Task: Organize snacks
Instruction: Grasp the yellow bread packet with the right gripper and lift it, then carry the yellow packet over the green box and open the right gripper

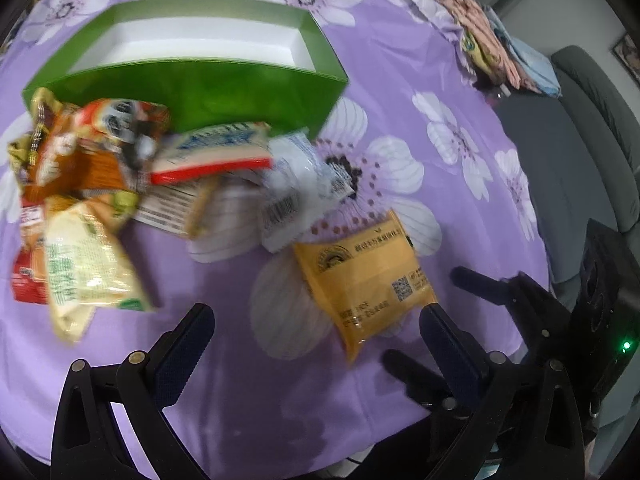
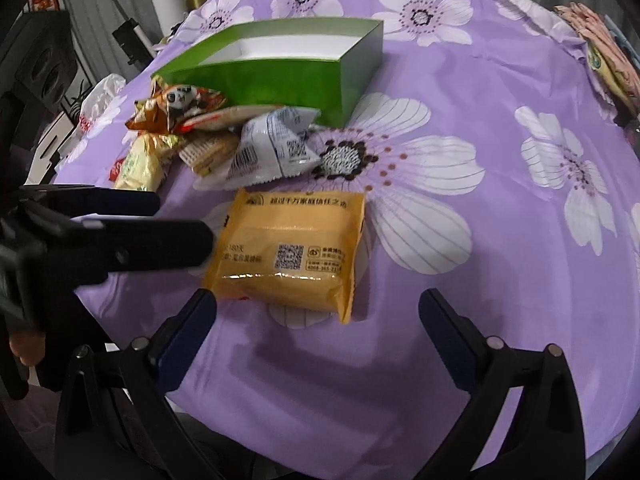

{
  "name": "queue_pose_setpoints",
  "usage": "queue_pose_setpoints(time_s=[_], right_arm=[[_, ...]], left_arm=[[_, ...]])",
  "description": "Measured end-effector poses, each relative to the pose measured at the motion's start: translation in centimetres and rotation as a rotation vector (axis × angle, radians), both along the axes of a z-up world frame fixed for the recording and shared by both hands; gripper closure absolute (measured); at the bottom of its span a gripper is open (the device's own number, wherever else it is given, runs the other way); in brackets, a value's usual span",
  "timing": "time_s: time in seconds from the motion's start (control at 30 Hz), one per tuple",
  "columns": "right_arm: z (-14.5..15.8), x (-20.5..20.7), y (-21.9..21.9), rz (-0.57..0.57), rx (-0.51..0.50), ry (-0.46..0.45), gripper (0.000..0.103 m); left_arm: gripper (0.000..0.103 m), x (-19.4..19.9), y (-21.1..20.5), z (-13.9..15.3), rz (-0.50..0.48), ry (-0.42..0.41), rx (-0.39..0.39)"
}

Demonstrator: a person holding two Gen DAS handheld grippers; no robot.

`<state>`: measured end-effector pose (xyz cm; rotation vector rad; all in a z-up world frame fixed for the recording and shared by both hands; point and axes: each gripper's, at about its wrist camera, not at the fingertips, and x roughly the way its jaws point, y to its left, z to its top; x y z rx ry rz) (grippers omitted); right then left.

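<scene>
An open green box [image 1: 188, 68] [image 2: 280, 80] with a white inside stands at the back of the purple flowered tablecloth [image 2: 500, 280]. A pile of snack packets [image 1: 92, 184] lies against its front, among them a panda-print packet [image 2: 180, 104] and a white packet [image 2: 276, 144]. A yellow packet [image 1: 368, 280] [image 2: 292, 248] lies alone, nearer to me. My right gripper [image 2: 318, 304] stands open just short of the packet's near edge, pads off it. My left gripper [image 1: 316, 320] [image 2: 180, 220] is open and empty, its fingertips beside the yellow packet's left end.
Folded patterned cloths [image 1: 492, 52] [image 2: 600, 48] lie at the table's far right edge. A grey sofa [image 1: 580, 140] stands beyond that edge. A white plastic bag [image 2: 100, 96] and a black speaker [image 2: 44, 64] sit off the left side.
</scene>
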<state>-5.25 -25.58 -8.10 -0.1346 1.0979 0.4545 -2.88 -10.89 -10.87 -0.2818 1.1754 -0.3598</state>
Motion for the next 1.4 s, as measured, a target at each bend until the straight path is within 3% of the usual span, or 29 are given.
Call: queue_pose_setpoints(time_s=[0.23,0.33,0.43,0.57,0.7,0.93,1.07,1.4], right_arm=[[-1.1,1.2,0.0,0.032,0.089,0.04,0.024],[-1.1,1.2,0.5,0.053,0.093,0.028,0.033],[-1.3,1.4,0.7,0.058,0.119,0.035,0.042],[-1.4,1.3,0.7,0.046,0.141,0.033,0.055],[-1.4,1.0,0.7,0.027,0.153,0.026,0.064],[-0.6,0.2,0.9,0.01,0.152,0.009,0.069],[1.2,-0.7,1.1,0.016,0.148,-0.032,0.07],[6.4,-0.2,3.6,0.076,0.135,-0.181,0.07]], left_arm=[[0.001,1.4,-1.6,-1.4,0.0,0.026,-0.027],[0.013,1.8,-1.6,-1.8,0.007,0.036,-0.039],[0.017,1.9,-1.8,-2.0,0.004,0.022,-0.033],[0.042,2.1,-1.7,-2.2,-0.003,0.016,-0.07],[0.045,1.7,-2.0,-1.9,-0.035,-0.001,-0.058],[0.047,0.8,-3.0,-0.5,-0.093,-0.051,0.002],[0.047,0.1,-2.4,0.8,-0.106,-0.076,-0.024],[0.047,-0.5,0.5,6.2,-0.071,-0.234,-0.051]])
